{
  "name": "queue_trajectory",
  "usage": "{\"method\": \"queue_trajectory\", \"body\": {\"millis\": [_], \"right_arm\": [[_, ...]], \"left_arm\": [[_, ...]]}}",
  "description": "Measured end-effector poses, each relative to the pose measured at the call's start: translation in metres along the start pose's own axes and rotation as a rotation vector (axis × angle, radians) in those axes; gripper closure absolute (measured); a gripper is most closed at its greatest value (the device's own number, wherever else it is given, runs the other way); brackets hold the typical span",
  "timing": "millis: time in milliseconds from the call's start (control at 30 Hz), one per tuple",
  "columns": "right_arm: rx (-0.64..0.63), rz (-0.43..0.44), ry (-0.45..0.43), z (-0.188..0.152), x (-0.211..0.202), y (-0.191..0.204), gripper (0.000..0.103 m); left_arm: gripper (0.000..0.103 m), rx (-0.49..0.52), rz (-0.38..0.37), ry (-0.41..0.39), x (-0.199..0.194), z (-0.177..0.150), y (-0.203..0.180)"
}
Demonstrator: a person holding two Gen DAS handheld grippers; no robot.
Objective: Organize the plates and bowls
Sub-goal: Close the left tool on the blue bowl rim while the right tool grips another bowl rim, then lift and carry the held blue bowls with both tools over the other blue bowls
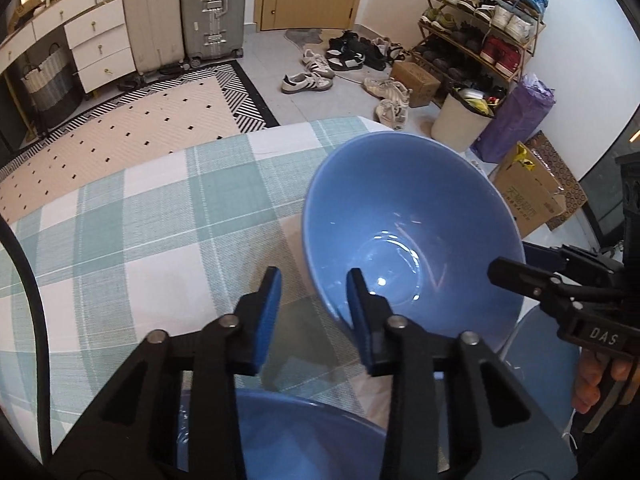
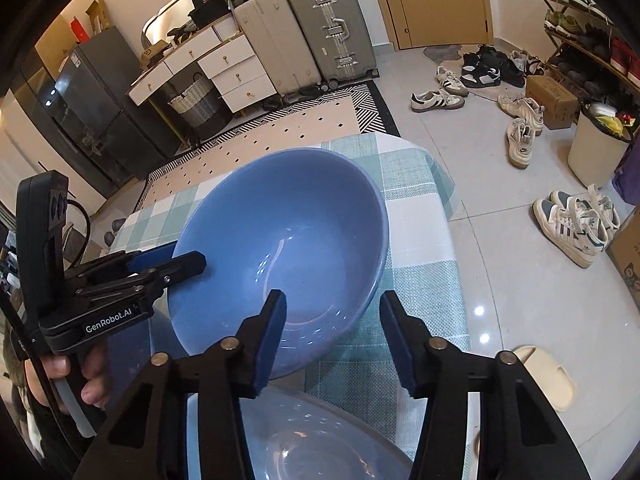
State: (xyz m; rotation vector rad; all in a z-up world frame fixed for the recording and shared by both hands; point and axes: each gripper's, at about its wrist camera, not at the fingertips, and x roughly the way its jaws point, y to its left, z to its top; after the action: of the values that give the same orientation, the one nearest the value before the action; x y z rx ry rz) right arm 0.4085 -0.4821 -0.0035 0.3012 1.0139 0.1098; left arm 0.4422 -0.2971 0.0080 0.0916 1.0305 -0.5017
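Note:
A large blue bowl is held tilted above the table; it also shows in the right wrist view. My left gripper grips its near rim, one pad inside and one outside. My right gripper grips the opposite rim the same way; it shows from the side in the left wrist view. A second blue bowl sits below the left gripper. A pale blue plate or bowl lies below the right gripper, and a blue plate shows at the right.
The table has a green-and-white check cloth. Beyond its far edge are a patterned rug, suitcases, scattered shoes, a shoe rack, a bin and cardboard boxes.

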Motion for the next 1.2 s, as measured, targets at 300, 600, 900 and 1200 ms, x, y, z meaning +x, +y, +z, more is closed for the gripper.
{"method": "queue_trajectory", "body": {"millis": [300,600,900,1200], "right_arm": [[-0.024,-0.033,-0.02,-0.002,-0.005,0.0,0.071],[-0.052,-0.022,-0.105,-0.005,-0.038,0.019,0.071],[-0.104,0.011,-0.145,-0.018,-0.073,0.053,0.071],[-0.137,0.049,-0.181,-0.04,-0.098,0.091,0.071]], "left_arm": [[0.088,0.043,0.003,-0.023,-0.004,-0.003,-0.011],[0.088,0.031,-0.005,-0.088,-0.044,-0.007,-0.01],[0.088,0.005,-0.001,-0.141,-0.101,-0.028,0.0],[0.088,-0.007,0.027,-0.197,-0.164,-0.061,0.008]]}}
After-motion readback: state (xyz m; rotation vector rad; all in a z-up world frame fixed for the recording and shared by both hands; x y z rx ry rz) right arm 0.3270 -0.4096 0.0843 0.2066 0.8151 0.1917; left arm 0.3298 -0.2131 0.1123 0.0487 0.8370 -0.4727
